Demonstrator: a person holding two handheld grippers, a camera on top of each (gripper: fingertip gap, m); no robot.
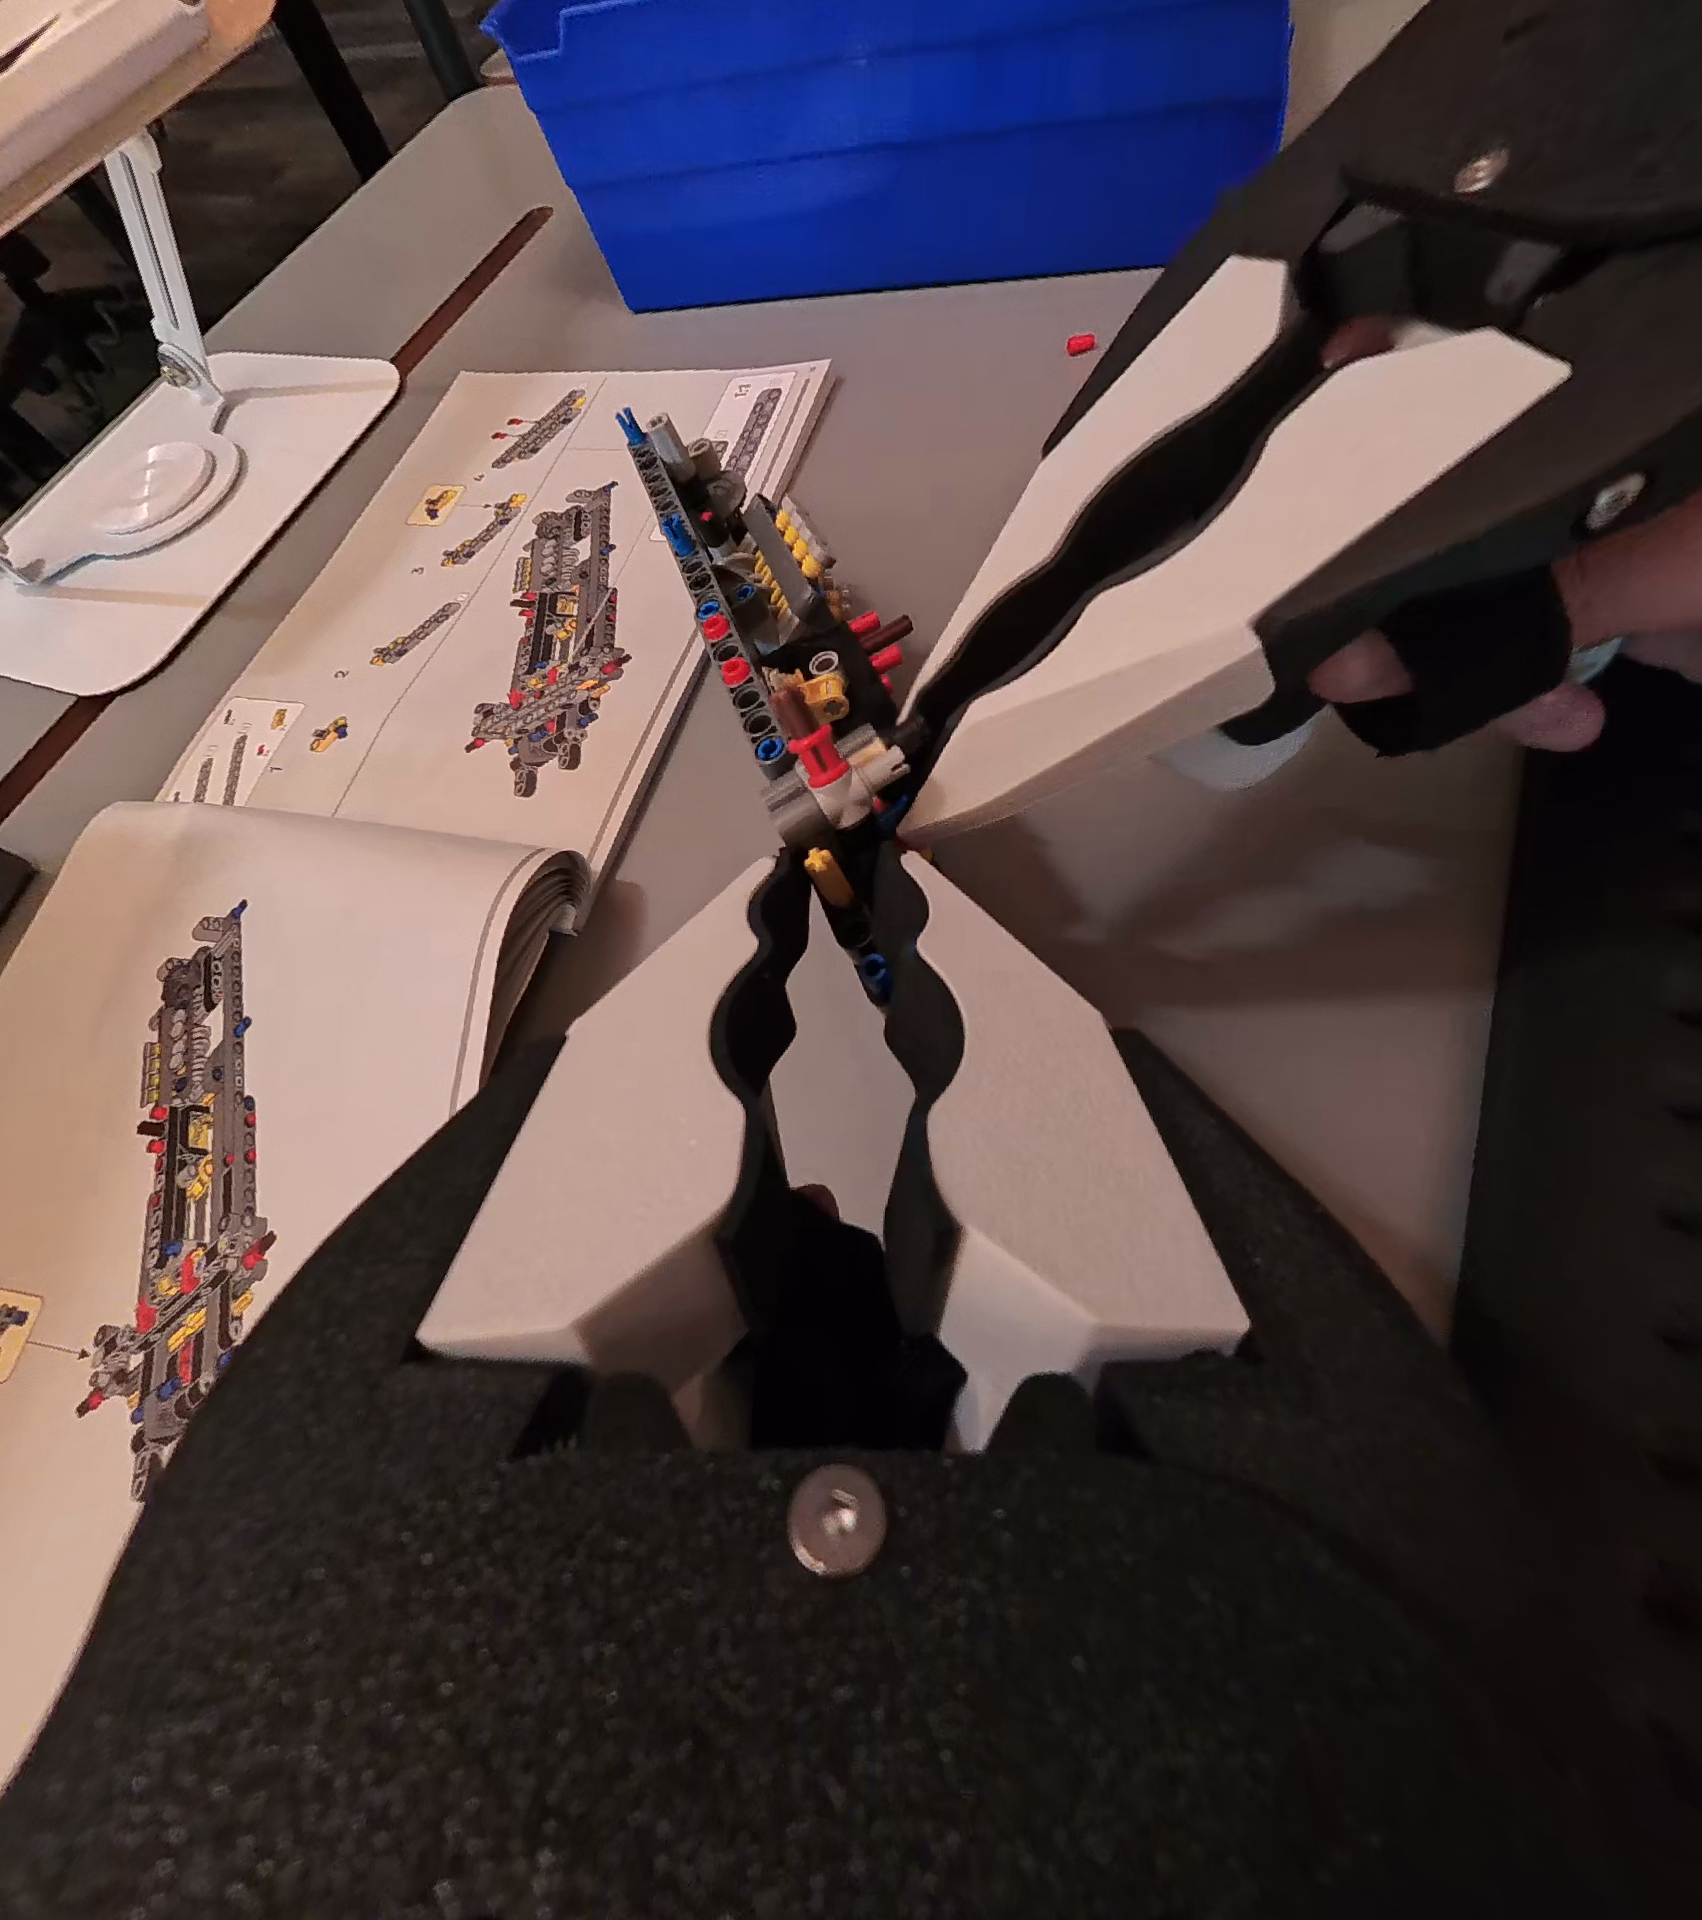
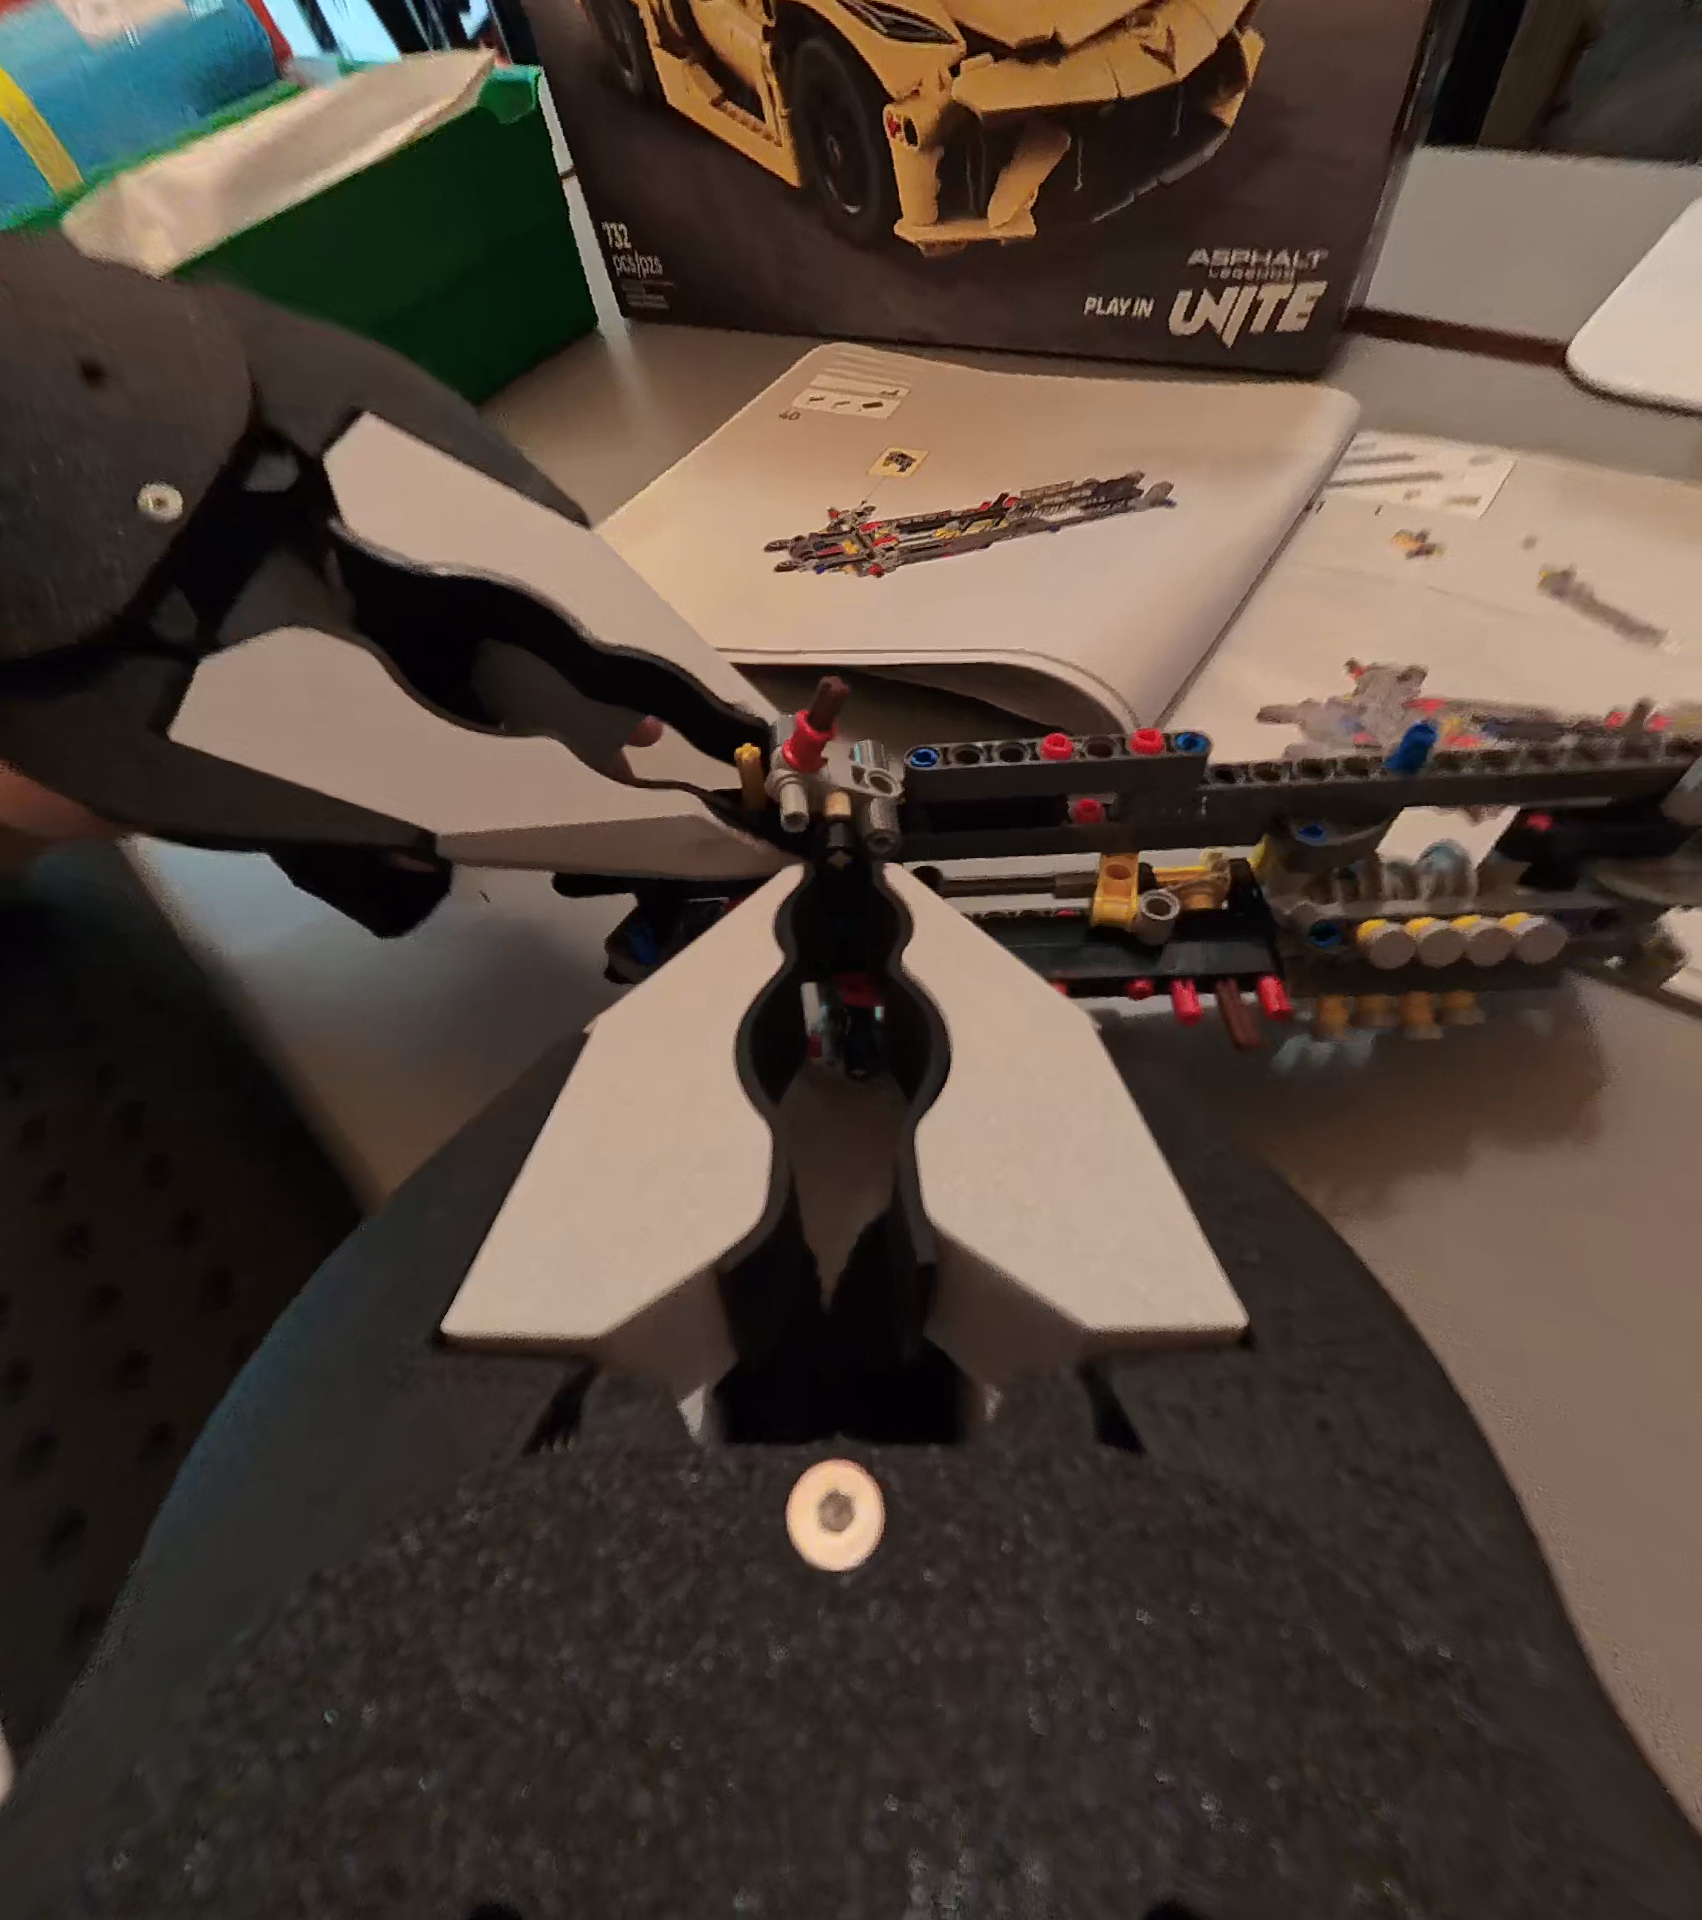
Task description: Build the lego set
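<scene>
We see the left tongs [image 1: 842, 862] and right tongs [image 2: 842, 862] both closed on the near end of the long lego chassis [image 2: 1242, 821], held just above the grey worktop [image 2: 1449, 1247]. The open instruction booklet [image 1: 473, 582] lies beyond it, near the blue bin [image 1: 888, 156].

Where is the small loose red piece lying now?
In the left wrist view, the small loose red piece lies alone on the grey table, just below the blue plastic bin and right of the open instruction booklet.
</scene>
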